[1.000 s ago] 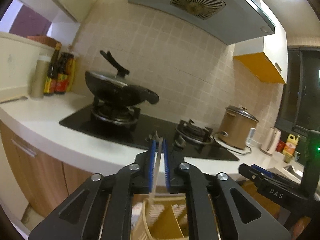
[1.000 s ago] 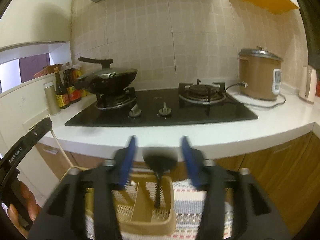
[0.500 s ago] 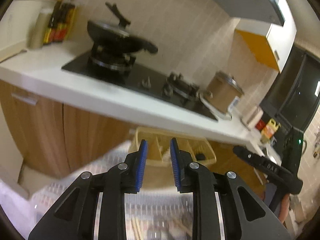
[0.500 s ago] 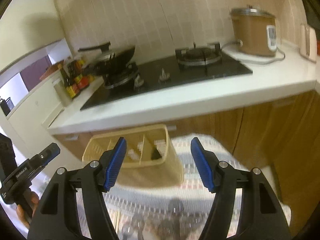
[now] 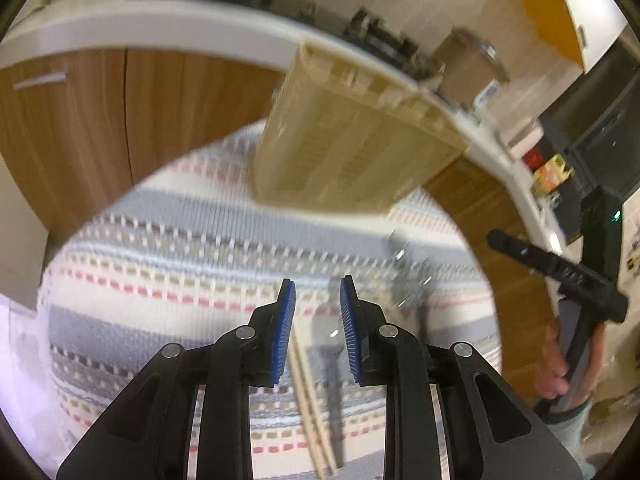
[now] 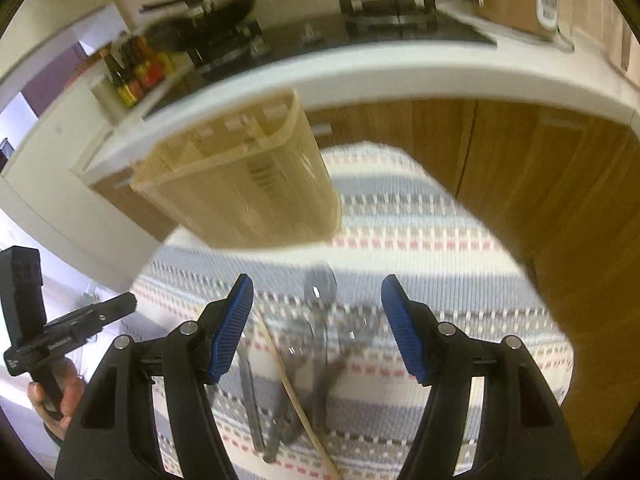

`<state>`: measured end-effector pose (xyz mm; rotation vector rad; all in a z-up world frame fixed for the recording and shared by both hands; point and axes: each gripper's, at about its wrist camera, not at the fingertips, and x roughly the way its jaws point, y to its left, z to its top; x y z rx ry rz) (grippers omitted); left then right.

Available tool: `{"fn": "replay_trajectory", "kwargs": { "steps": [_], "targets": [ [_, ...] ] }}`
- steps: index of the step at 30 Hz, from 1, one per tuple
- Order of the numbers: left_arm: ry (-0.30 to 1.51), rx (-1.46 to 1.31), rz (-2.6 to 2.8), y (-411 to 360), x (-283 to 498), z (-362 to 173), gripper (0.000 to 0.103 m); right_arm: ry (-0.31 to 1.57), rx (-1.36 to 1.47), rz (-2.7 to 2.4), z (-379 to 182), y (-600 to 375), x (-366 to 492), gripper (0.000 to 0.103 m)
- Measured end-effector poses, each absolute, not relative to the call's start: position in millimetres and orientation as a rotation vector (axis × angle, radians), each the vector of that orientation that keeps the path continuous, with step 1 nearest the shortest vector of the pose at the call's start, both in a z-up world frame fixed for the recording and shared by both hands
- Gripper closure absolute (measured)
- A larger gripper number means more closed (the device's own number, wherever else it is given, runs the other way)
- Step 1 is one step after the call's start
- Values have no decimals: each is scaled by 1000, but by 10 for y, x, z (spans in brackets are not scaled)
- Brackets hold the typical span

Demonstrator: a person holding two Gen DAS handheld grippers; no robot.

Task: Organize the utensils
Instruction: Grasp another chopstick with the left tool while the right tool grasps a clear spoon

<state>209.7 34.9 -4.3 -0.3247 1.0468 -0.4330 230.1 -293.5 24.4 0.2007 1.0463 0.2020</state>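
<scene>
**Both hand-held grippers unloaded over utensils on striped cloth**

Left hand-held gripper [image 5: 318,304]: blue pads a narrow gap apart, nothing between them. Directly beneath lie a pair of wooden chopsticks [image 5: 308,392] and a dark-handled spoon [image 5: 326,344], side by side on the striped cloth [image 5: 160,280]. Further metal utensils [image 5: 408,280] lie toward the cloth's right edge; motion blur prevents saying what kind.

Right hand-held gripper [image 6: 316,304]: jaws wide apart, empty. Below it a heap of utensils rests mid-cloth: a clear-bowled spoon [image 6: 320,284], grey-handled pieces [image 6: 280,400] that overlap, and one chopstick [image 6: 292,392] running diagonally toward the near edge.

Beyond the heap, at the cloth's far edge, stands the beige utensil caddy [image 6: 248,184], its dividers visible at the rim. Contents probably not discernible in either view. Behind it are wooden cabinet doors [image 6: 500,152] and the white bench [image 6: 400,76] carrying the hob [image 6: 384,12].
</scene>
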Motion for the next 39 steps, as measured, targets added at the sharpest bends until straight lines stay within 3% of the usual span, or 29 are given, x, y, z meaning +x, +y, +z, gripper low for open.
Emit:
{"fn": "replay_trajectory", "kwargs": {
  "steps": [9, 24, 39],
  "targets": [
    [1150, -231, -412, 180, 2136, -563, 82, 1172, 255, 177, -164, -3059, 2358, 40],
    [1070, -54, -368, -63, 2089, -673, 87, 1194, 196, 132, -310, -3046, 2417, 40],
    [1067, 53, -347, -284, 2121, -643, 82, 1235, 201, 108, -430, -3098, 2472, 40]
  ]
}}
